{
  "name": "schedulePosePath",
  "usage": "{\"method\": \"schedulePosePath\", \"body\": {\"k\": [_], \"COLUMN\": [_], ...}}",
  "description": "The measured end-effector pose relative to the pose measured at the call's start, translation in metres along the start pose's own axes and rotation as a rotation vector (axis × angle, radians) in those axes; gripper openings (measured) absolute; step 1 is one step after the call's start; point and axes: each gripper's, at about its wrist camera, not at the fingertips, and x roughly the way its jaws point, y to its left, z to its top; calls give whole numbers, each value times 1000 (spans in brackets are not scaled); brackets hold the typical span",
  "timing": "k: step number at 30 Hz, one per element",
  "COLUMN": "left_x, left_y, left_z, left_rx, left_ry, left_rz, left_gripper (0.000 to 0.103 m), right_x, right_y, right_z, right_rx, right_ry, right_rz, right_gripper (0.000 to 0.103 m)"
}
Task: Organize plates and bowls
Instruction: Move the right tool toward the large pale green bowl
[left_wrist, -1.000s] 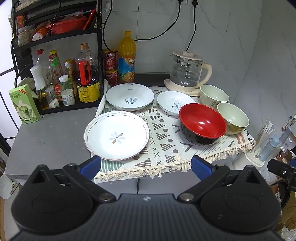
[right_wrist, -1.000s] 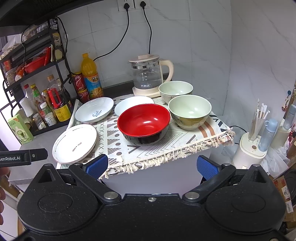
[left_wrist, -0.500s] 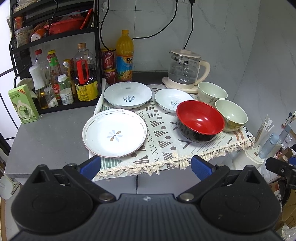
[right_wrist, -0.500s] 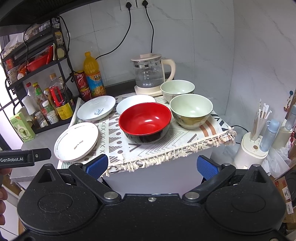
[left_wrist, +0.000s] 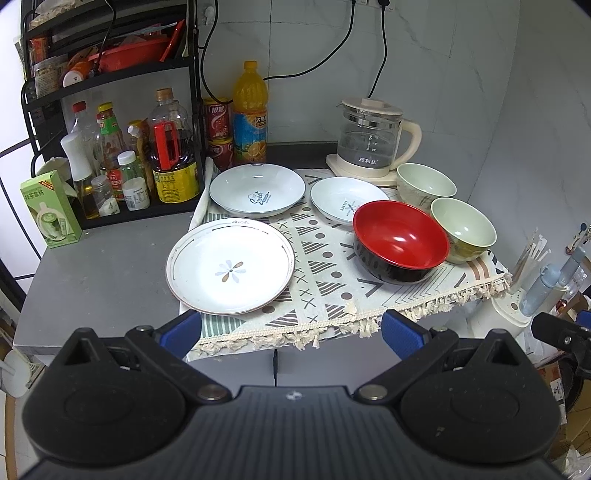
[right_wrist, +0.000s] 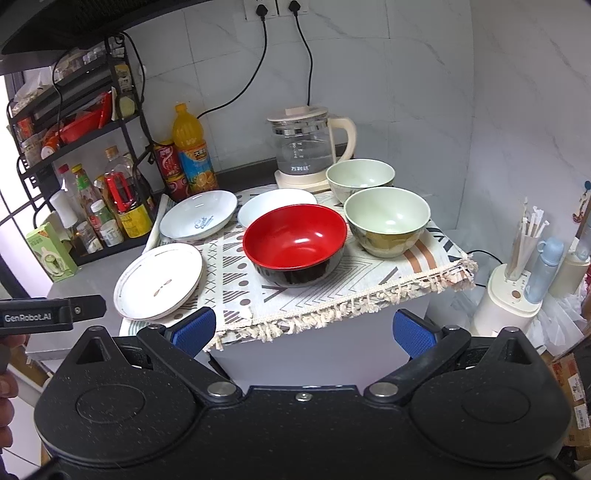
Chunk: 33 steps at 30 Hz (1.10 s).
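Note:
A patterned cloth (left_wrist: 332, 295) carries a flat white flower plate (left_wrist: 229, 269) at front left, a pale blue deep plate (left_wrist: 257, 189) behind it, a small white plate (left_wrist: 343, 205), a red and black bowl (left_wrist: 400, 240) and two pale green bowls (left_wrist: 463, 229) (left_wrist: 425, 182). The same dishes show in the right wrist view: flower plate (right_wrist: 159, 280), red bowl (right_wrist: 295, 243), green bowls (right_wrist: 386, 218) (right_wrist: 360, 179). My left gripper (left_wrist: 291, 334) is open and empty, short of the cloth's front edge. My right gripper (right_wrist: 303, 332) is open and empty, below the fringe.
A glass kettle (left_wrist: 371, 144) stands at the back. A black rack with bottles (left_wrist: 170, 147), an orange juice bottle (left_wrist: 250, 114) and cans (left_wrist: 218, 129) stand at back left. A green carton (left_wrist: 50, 210) sits on the grey counter (left_wrist: 103, 273). A straw holder (right_wrist: 509, 291) stands right.
Both grippers have drawn slightly back and up from the table, so the dishes sit a little higher and smaller in view. Both stay open. No dish has moved.

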Motion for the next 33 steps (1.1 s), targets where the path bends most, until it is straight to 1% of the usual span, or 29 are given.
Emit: {"method": "schedulePosePath", "body": {"k": [7, 11, 13, 15, 18, 22, 25, 33], "left_x": [12, 25, 31, 38, 51, 67, 81, 122], "left_y": [-7, -12, -15, -18, -24, -30, -33, -48], "left_z": [7, 15, 21, 28, 39, 54, 65, 96], "left_rx": [5, 19, 21, 34, 40, 34, 30, 62], "left_ry": [16, 22, 15, 1, 14, 11, 17, 46], "left_rz": [-2, -11, -9, -24, -22, -37, -25, -41], "left_gripper": [102, 102, 102, 102, 102, 102, 102, 102], "right_x": [7, 15, 21, 27, 34, 49, 60, 93], "right_y": [-5, -8, -12, -15, -19, -25, -30, -40], "right_z": [5, 9, 12, 16, 22, 33, 42, 65], "right_rx": [-2, -12, 0, 7, 7, 25, 38, 42], "right_ry": [6, -2, 3, 14, 13, 24, 32, 58], "right_rz": [-1, -16, -8, -14, -18, -34, -45, -71], "right_gripper": [103, 103, 103, 103, 103, 103, 103, 103]}}
